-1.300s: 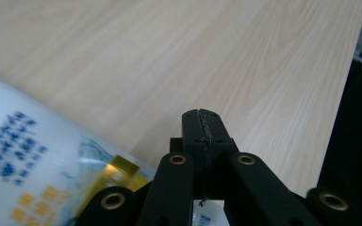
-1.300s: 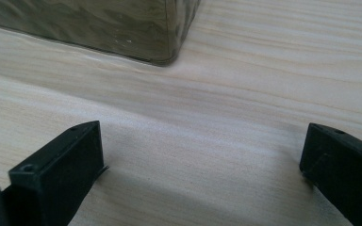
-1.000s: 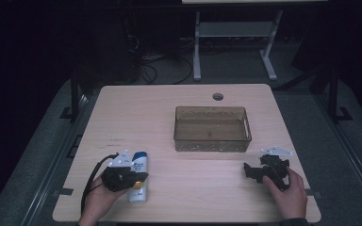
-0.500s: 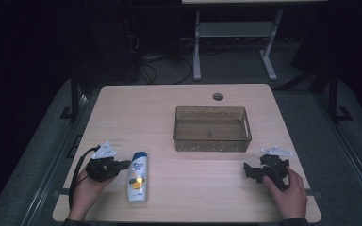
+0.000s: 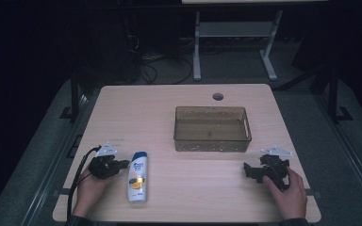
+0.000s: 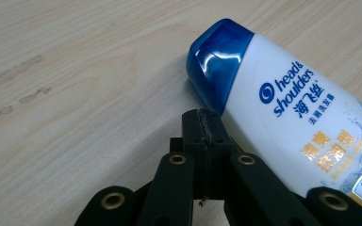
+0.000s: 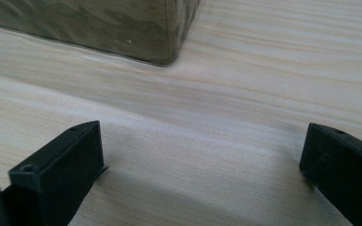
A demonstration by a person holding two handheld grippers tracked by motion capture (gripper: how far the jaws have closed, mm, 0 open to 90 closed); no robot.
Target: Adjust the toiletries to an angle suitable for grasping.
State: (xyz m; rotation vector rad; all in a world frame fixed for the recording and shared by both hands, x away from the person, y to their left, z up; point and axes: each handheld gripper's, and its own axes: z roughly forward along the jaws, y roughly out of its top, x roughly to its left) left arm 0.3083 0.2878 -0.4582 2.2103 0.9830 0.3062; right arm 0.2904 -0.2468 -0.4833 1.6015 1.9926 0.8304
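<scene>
A white shampoo bottle (image 5: pixel 137 176) with a blue cap lies flat on the wooden table (image 5: pixel 141 113) near the front left, cap pointing away from the person. My left gripper (image 5: pixel 125 164) rests just left of it, shut with nothing between its jaws. In the left gripper view the closed jaws meet at the gripper's tip (image 6: pixel 201 123), right beside the bottle (image 6: pixel 283 122) below its cap. My right gripper (image 5: pixel 250 170) sits at the front right, open and empty. The right gripper view has the gripper (image 7: pixel 202 155) with its jaws wide apart over bare wood.
A translucent brown bin (image 5: pixel 212 145) stands right of the table's middle, empty; its corner (image 7: pixel 99 23) is ahead of the right jaws. A cable hole (image 5: pixel 218 96) sits behind it. Dark floor and a desk frame lie beyond the table.
My left gripper has moved left off the bottle and down to the table beside it. The bottle lies where it was. The right hand has kept still.
</scene>
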